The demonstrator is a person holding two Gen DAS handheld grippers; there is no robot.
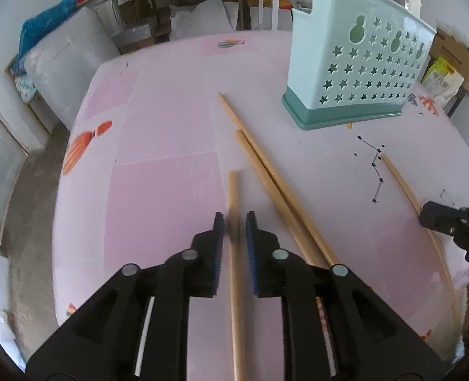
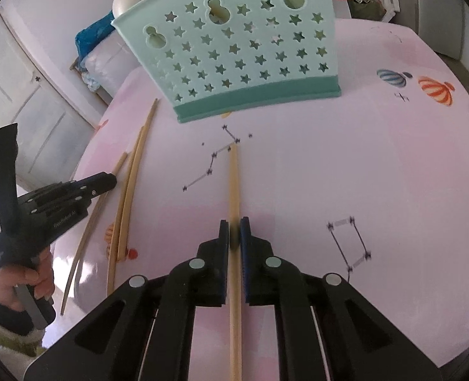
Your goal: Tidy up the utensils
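Left gripper (image 1: 234, 219) open, pads astride a chopstick (image 1: 235, 254) lying on the pink table (image 1: 164, 133), not pinching. Right gripper (image 2: 234, 225) closed to the sides of another chopstick (image 2: 233, 177), tip pointing toward holder (image 2: 234, 50). Two more chopsticks (image 1: 266, 165) side by side, touching, between grippers. Holder upright at far table end.

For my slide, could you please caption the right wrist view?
Right gripper closing around a wooden chopstick before the mint star-perforated plastic utensil holder.

Left gripper (image 1: 234, 219) and right gripper (image 2: 234, 223): black bodies, blue-padded fingers (image 2: 224, 238), silver round screws.
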